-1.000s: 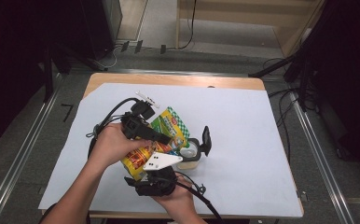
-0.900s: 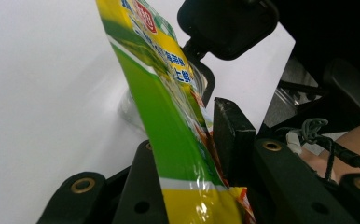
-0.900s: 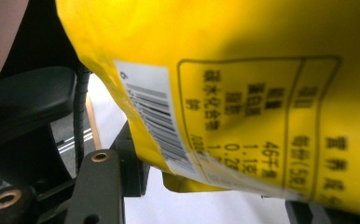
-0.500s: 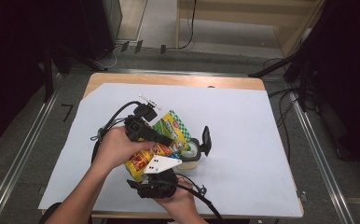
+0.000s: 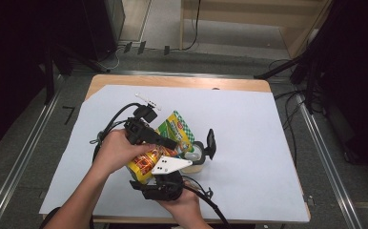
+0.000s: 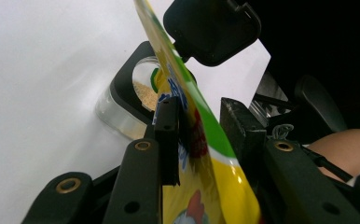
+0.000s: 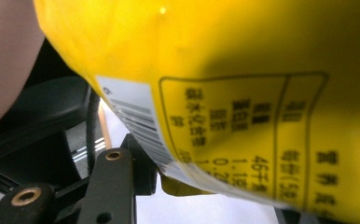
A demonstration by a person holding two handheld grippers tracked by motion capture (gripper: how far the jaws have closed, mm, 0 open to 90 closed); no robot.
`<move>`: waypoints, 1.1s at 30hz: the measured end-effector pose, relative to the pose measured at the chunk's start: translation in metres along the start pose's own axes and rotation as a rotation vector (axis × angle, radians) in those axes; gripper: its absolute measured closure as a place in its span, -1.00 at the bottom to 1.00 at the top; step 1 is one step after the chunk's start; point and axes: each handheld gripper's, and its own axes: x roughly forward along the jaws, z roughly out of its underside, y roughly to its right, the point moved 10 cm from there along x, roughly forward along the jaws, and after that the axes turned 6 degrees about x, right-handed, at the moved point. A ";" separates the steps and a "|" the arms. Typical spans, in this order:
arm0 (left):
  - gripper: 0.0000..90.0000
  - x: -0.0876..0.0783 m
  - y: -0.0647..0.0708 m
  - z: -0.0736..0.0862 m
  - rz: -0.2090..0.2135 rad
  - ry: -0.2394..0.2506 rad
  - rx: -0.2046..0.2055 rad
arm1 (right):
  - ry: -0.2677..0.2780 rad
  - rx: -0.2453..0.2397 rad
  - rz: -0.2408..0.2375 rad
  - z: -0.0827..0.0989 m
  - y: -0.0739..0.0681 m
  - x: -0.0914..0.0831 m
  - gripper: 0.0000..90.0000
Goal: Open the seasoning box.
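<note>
A wooden table (image 5: 172, 81) covered by a large white paper sheet (image 5: 249, 138) carries the work. Near its front edge a glossy yellow-and-green printed foil pouch (image 5: 175, 128) is held tilted over a small clear plastic jar (image 5: 195, 160) with a black hinged lid (image 5: 211, 142) standing open. The left gripper (image 6: 201, 126) has the pouch between its jaws, which have just been opening. The right gripper (image 5: 165, 167) is below the pouch; its jaws have just been closing, and their grip cannot be told.
</note>
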 end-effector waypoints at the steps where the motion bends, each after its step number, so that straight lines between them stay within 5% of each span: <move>1: 0.55 -0.001 0.001 0.000 -0.001 0.001 0.009 | 0.006 0.001 -0.008 -0.001 -0.001 -0.001 0.25; 4: 0.56 -0.003 0.004 0.000 -0.003 0.000 0.021 | 0.017 0.009 -0.018 -0.003 -0.002 -0.003 0.25; 9: 0.84 -0.002 0.002 0.003 -0.070 -0.032 0.059 | 0.005 -0.015 0.007 -0.002 -0.002 -0.002 0.24; 13: 0.85 -0.002 0.002 0.003 -0.088 -0.042 0.046 | -0.007 -0.032 0.002 -0.001 -0.003 -0.001 0.21; 20: 0.84 0.000 0.000 0.003 -0.078 -0.057 0.037 | -0.048 -0.150 0.059 0.005 -0.006 0.003 0.15; 33: 0.78 0.006 -0.001 -0.003 -0.047 -0.052 0.023 | -0.039 -0.116 0.070 0.002 -0.002 0.000 0.33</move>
